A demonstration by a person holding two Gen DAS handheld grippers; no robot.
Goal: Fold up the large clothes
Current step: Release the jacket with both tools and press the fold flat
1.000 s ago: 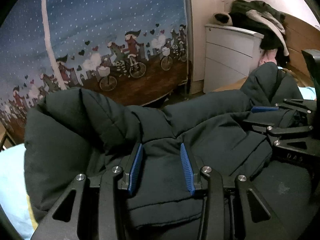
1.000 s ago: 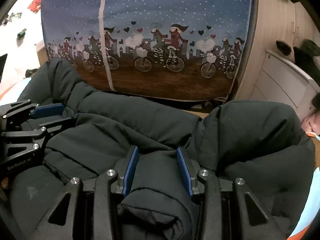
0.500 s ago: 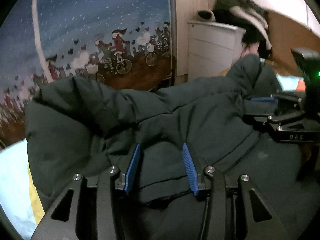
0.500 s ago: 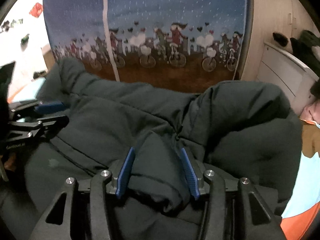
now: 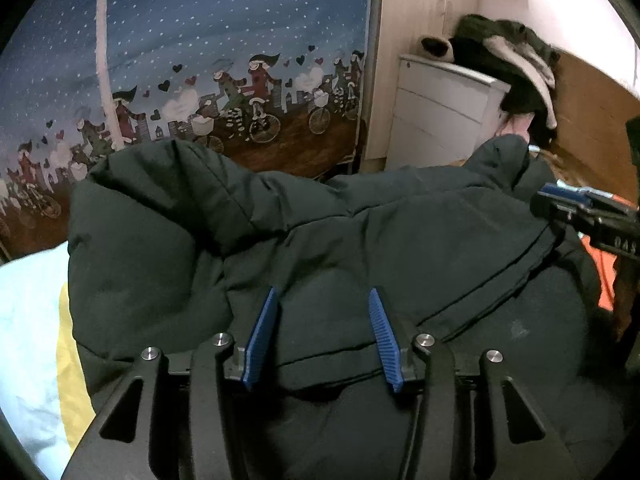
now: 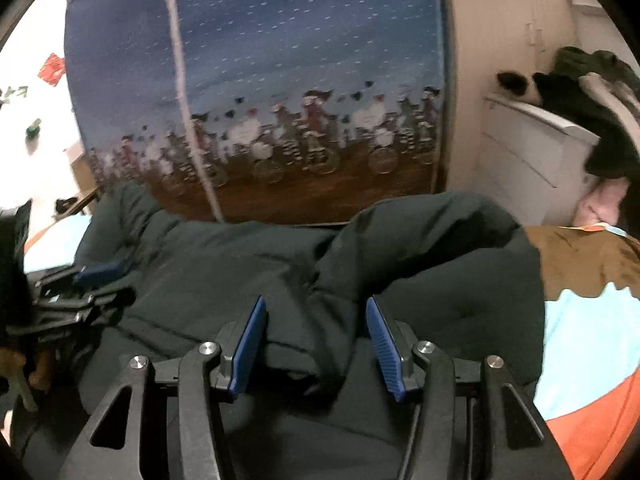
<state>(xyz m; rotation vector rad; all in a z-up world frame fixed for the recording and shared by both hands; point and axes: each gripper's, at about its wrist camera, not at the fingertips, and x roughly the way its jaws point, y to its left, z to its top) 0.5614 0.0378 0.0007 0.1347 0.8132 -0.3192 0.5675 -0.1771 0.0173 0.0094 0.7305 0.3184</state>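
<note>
A large dark puffy jacket (image 5: 360, 240) lies bunched on the bed and fills the lower half of both views (image 6: 420, 248). My left gripper (image 5: 323, 292) hovers over its near hem. The jaws are opening, and the flat fabric lies between the blue pads (image 5: 260, 336) without being pinched. My right gripper (image 6: 316, 300) is also opening. A rolled fold of jacket sits between its pads (image 6: 384, 344), with a gap on the right side. Each gripper shows at the edge of the other's view: right gripper (image 5: 580, 204), left gripper (image 6: 92, 276).
A blue fabric wardrobe printed with cyclists (image 5: 240, 80) stands just behind the bed. A white drawer unit (image 5: 440, 120) at the back right carries a heap of clothes (image 5: 512, 64). Light blue bedding (image 5: 32, 320) shows left of the jacket, and orange and blue bedding (image 6: 592, 360) shows to its right.
Both grippers' jaws have widened, and the jacket folds they pinched have slumped loose between the pads. Both cameras have risen and pulled back, the right one more, so more of the room shows.
</note>
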